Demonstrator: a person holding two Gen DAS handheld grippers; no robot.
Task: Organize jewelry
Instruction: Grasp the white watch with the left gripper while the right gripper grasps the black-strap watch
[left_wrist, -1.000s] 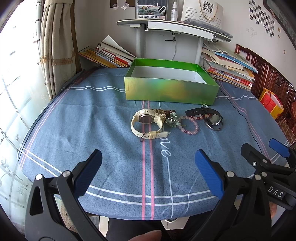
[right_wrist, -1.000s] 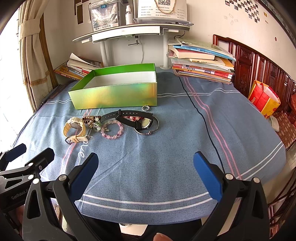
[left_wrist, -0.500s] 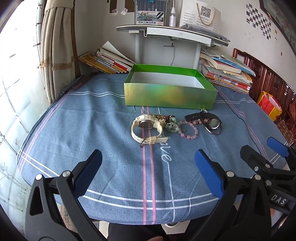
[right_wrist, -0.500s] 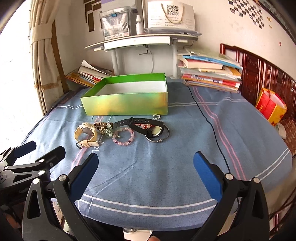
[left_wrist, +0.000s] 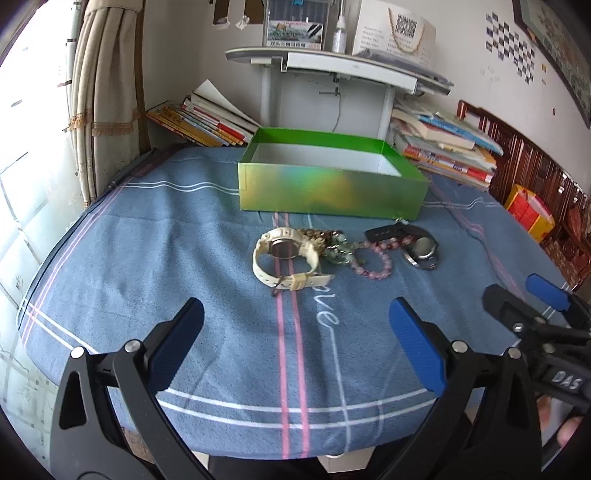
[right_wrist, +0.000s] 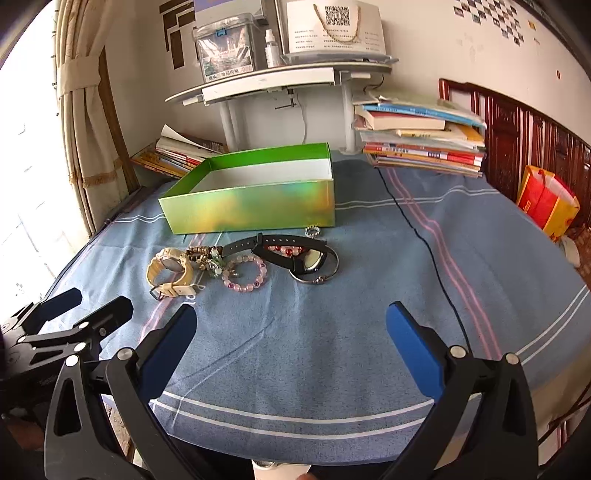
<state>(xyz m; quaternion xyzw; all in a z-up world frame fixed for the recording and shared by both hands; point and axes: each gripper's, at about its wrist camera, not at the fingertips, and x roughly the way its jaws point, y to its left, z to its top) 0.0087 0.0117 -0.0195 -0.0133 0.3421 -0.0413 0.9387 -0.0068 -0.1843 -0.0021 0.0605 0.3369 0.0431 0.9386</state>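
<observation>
Your left hand-held gripper (left_wrist: 295, 343) has two black plastic arms shaped like clamps. Each arm ends in a flat blue pad (left_wrist: 417, 350). Small round silver screws (left_wrist: 459, 346) sit on the black arms. Your right hand-held gripper (right_wrist: 291, 347) looks just the same, black with blue pads. From the left camera, its side shows white letters "DAS" (left_wrist: 564, 379).

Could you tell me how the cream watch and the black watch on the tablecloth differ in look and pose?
The cream watch has a thick pale strap curled into a closed loop; the black watch has a thin dark strap stretched out long. The cream watch lies at the left end of the jewelry row, the black watch at the right end, nearer the green box's right corner. The black watch overlaps a metal bangle. Both lie outside the box.
</observation>
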